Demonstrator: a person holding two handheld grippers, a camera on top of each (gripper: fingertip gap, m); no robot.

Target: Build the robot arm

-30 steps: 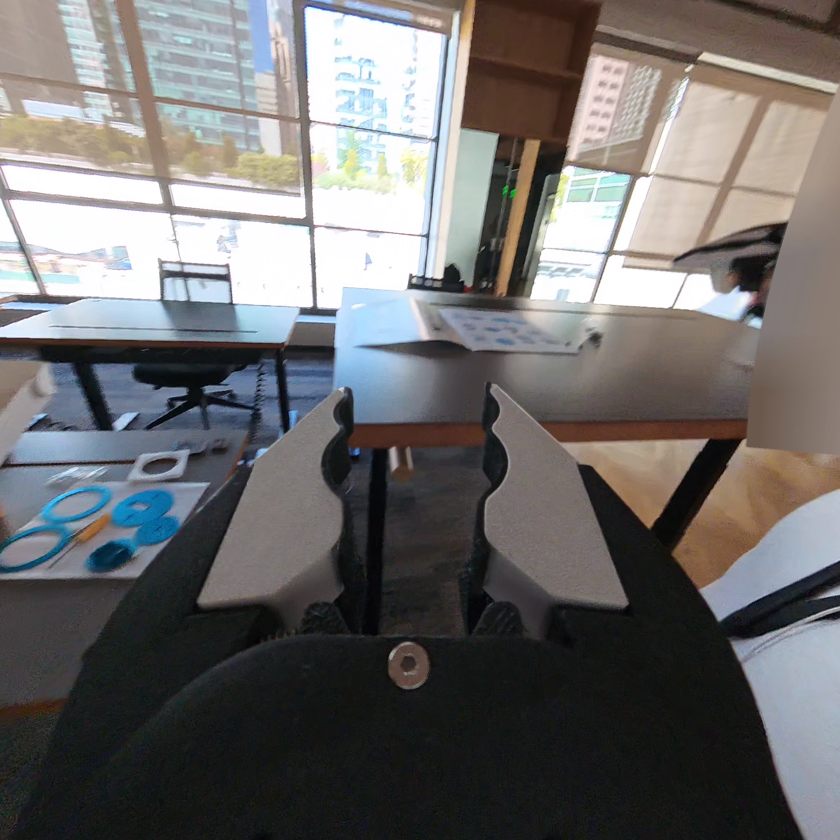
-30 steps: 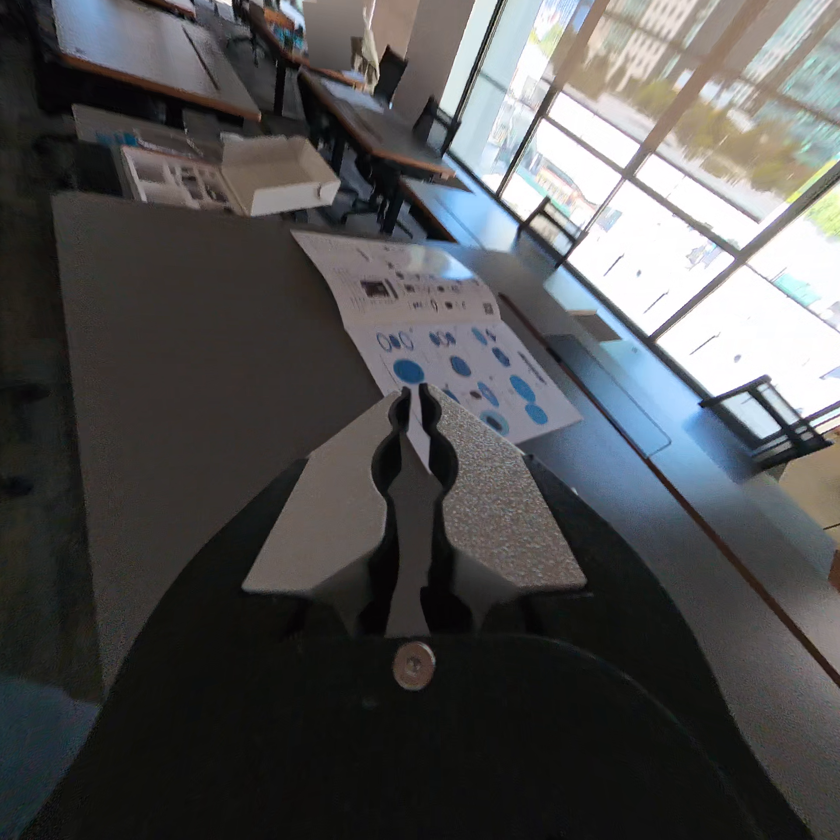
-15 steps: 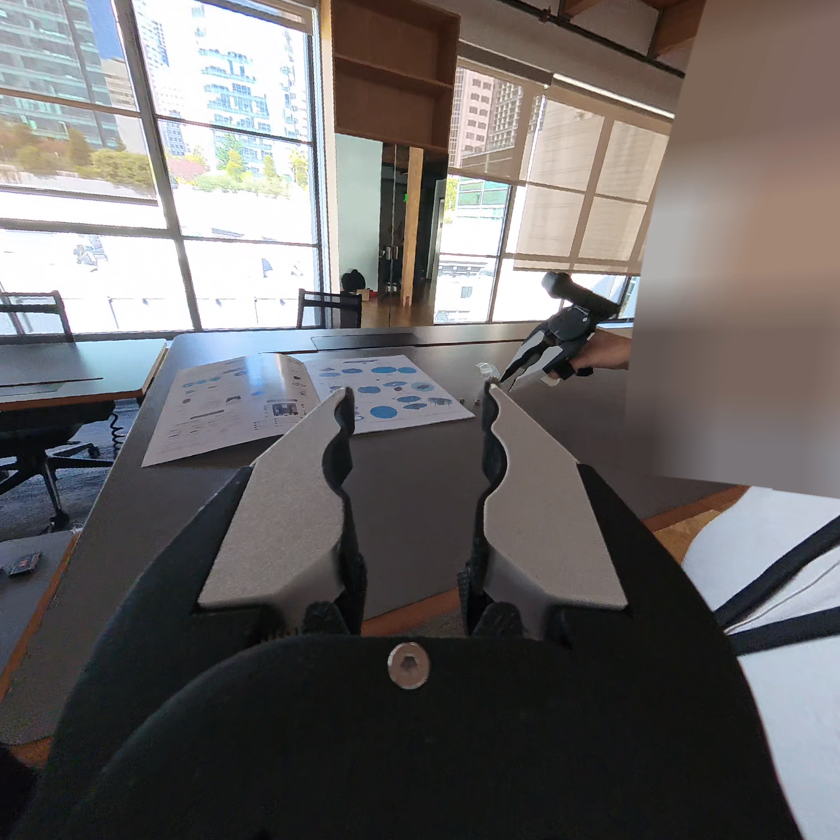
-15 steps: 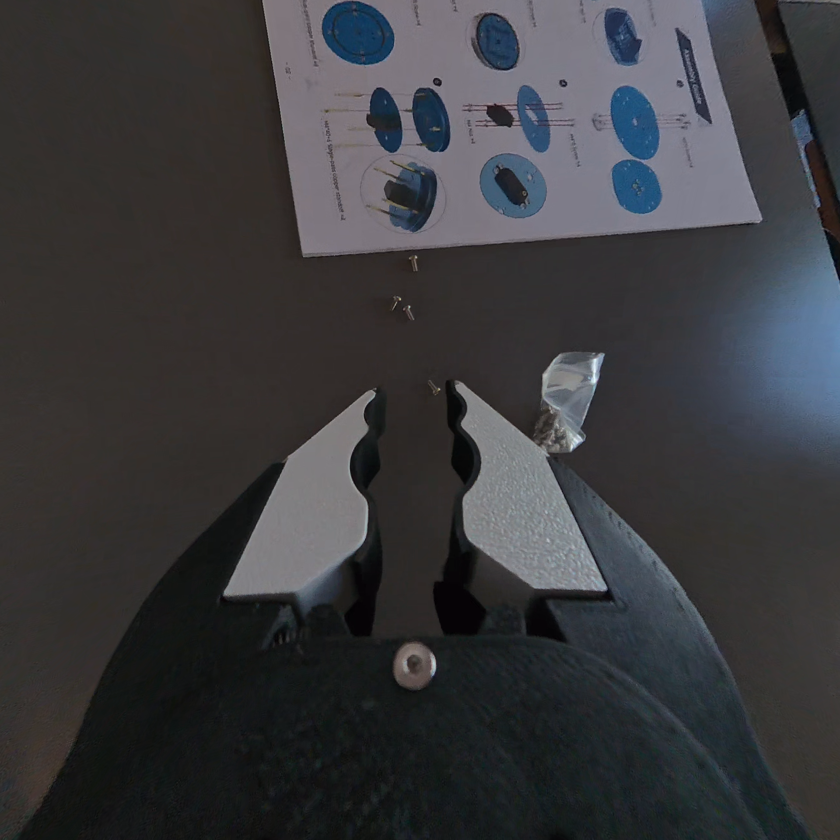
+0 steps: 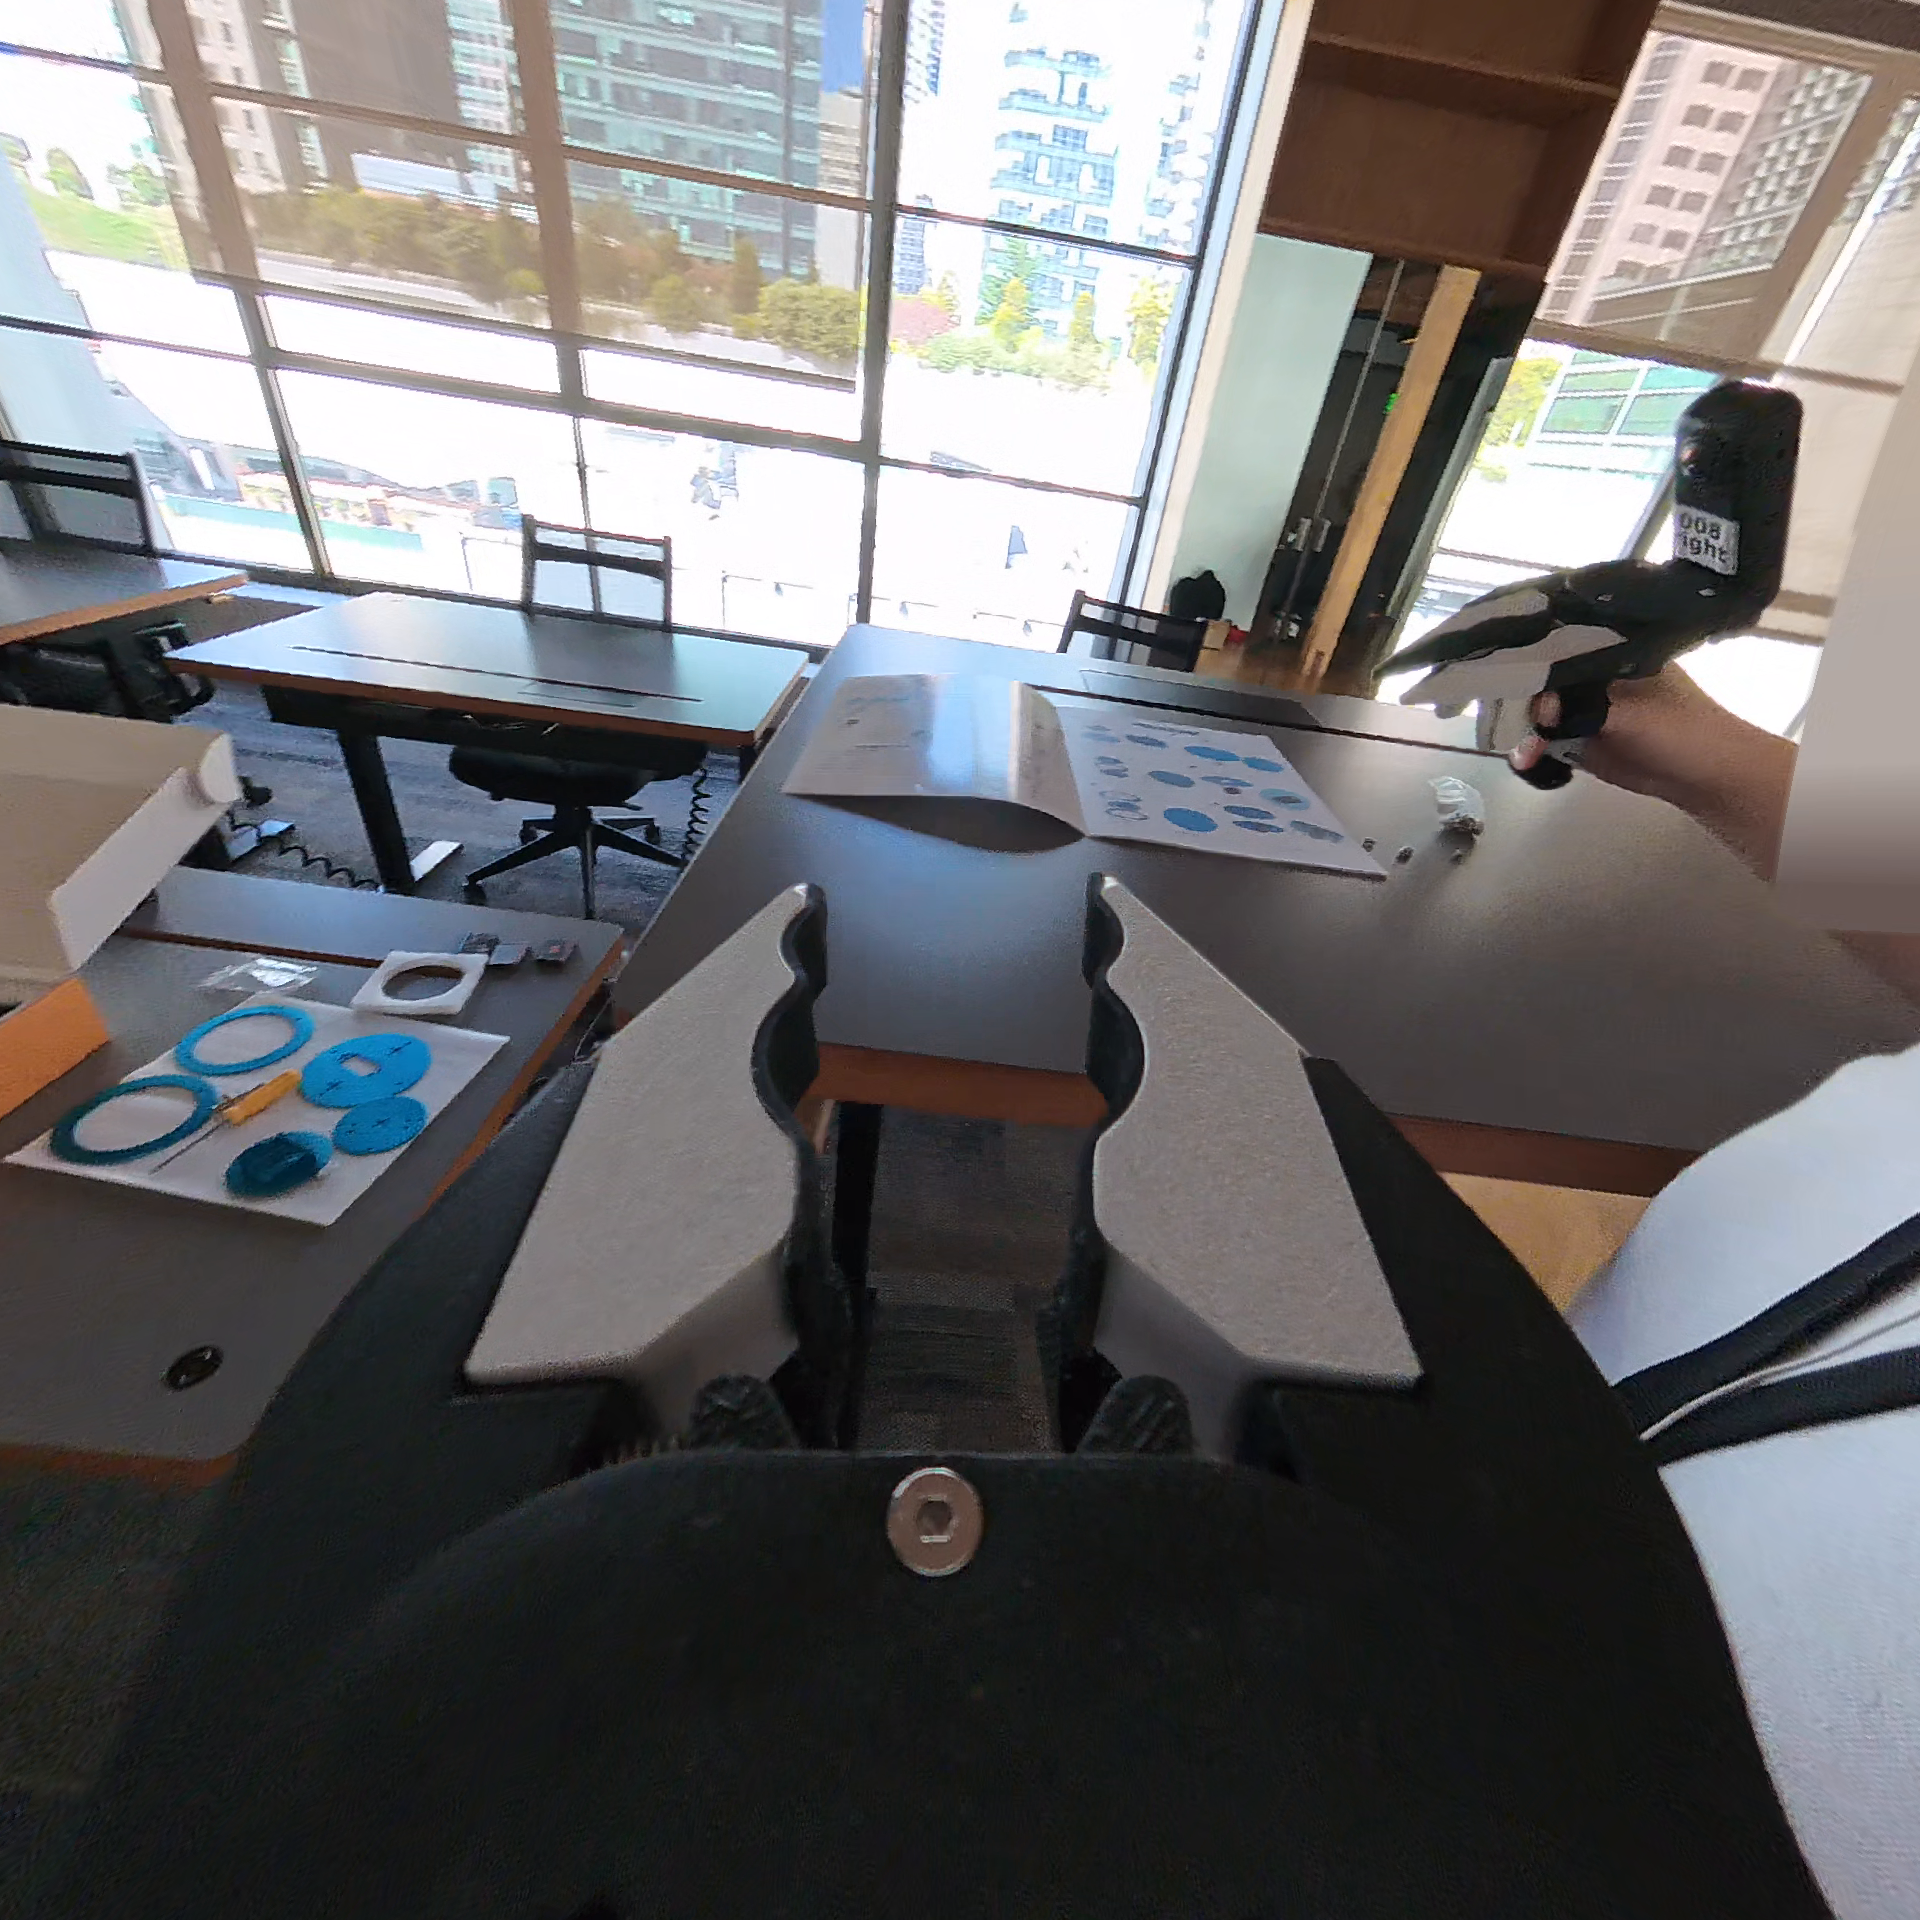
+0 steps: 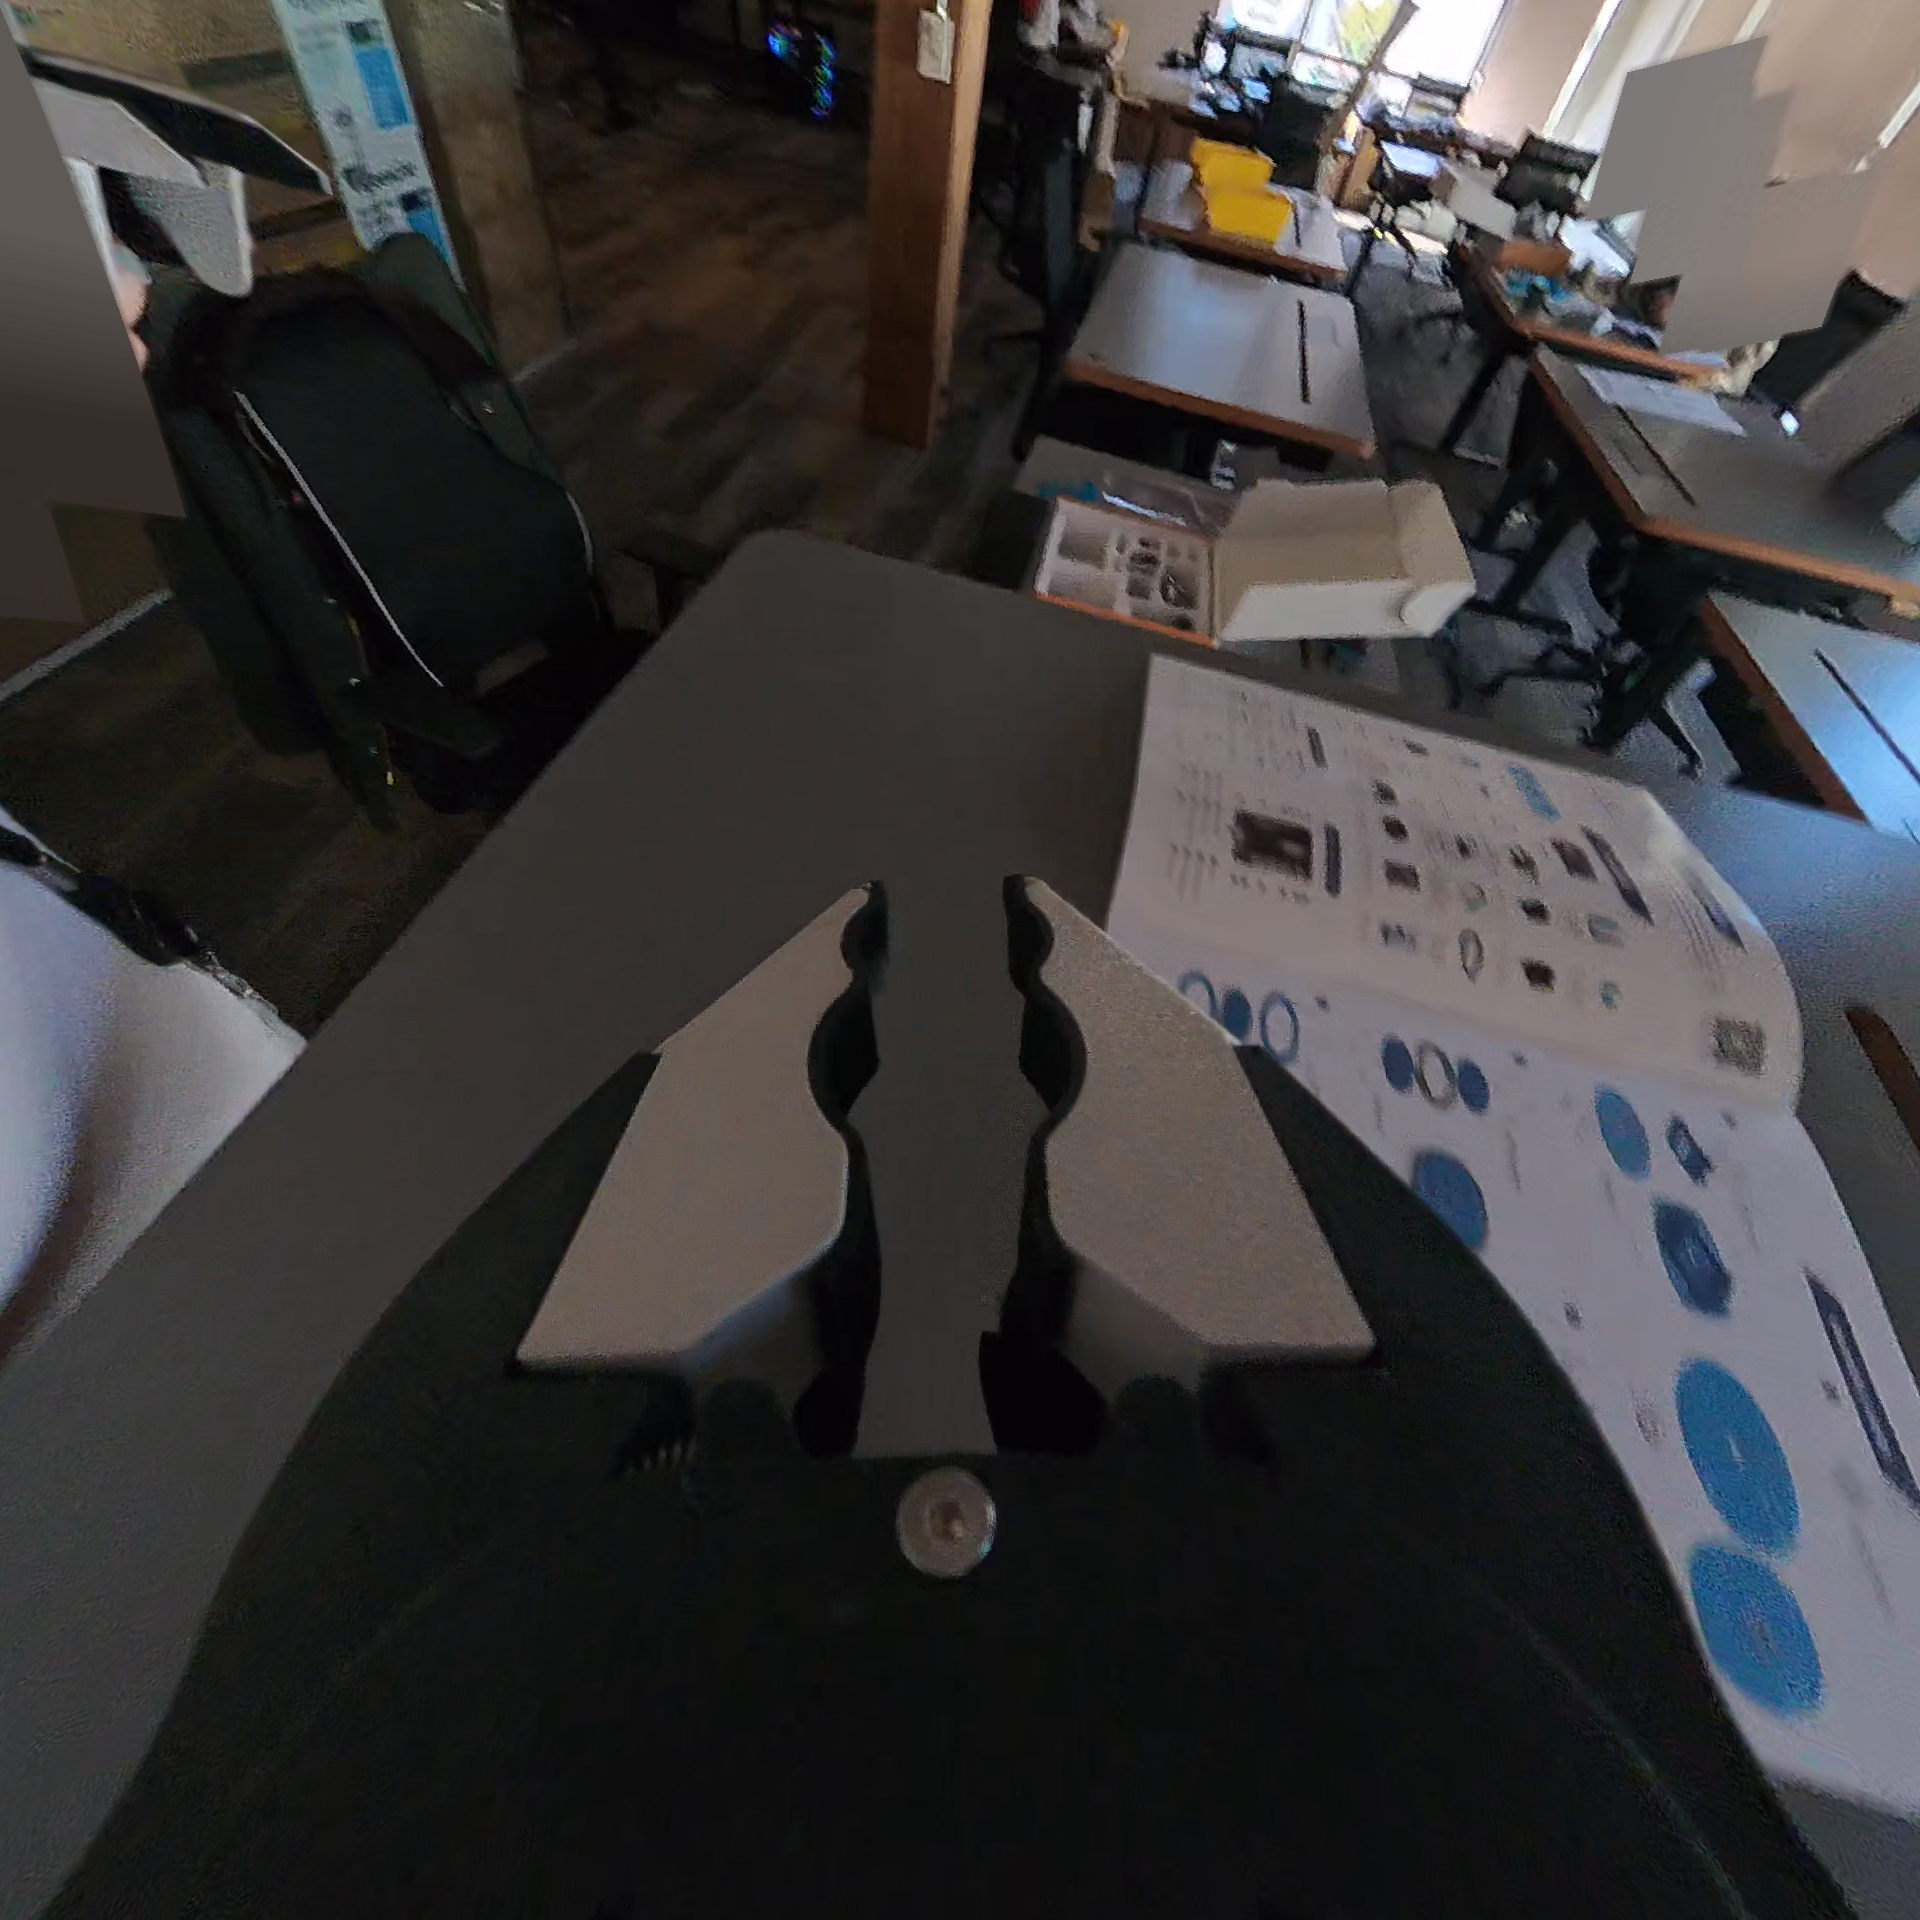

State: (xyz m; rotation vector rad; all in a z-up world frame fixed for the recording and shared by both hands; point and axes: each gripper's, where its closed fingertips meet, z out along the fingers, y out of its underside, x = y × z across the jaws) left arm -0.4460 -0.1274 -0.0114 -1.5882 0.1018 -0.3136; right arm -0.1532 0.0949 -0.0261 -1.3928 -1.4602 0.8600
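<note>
My left gripper [image 5: 948, 902] is open and empty, held in the air before the near edge of a dark table [image 5: 1143, 956]. An open instruction booklet [image 5: 1081, 769] with blue pictures lies on that table. A small clear bag of screws [image 5: 1457, 802] and a few loose screws [image 5: 1403, 854] lie to its right. My right gripper [image 6: 943, 885] is open and empty, above the bare table [image 6: 727, 810] left of the booklet [image 6: 1455, 987]. It also shows in the left wrist view [image 5: 1455, 675], held in a hand above the bag.
A lower table [image 5: 156, 1299] at left holds a white sheet with blue rings and discs [image 5: 249, 1091], a yellow-handled screwdriver [image 5: 249, 1101] and an open white box [image 5: 94, 821]. That box [image 6: 1330, 561] shows beyond the table. A black bag [image 6: 364, 520] stands left. Desks and chairs lie beyond.
My left gripper swung left, so the lower table with blue parts came back into view. My right gripper lifted from the screws and turned toward the room; its jaws opened a little wider.
</note>
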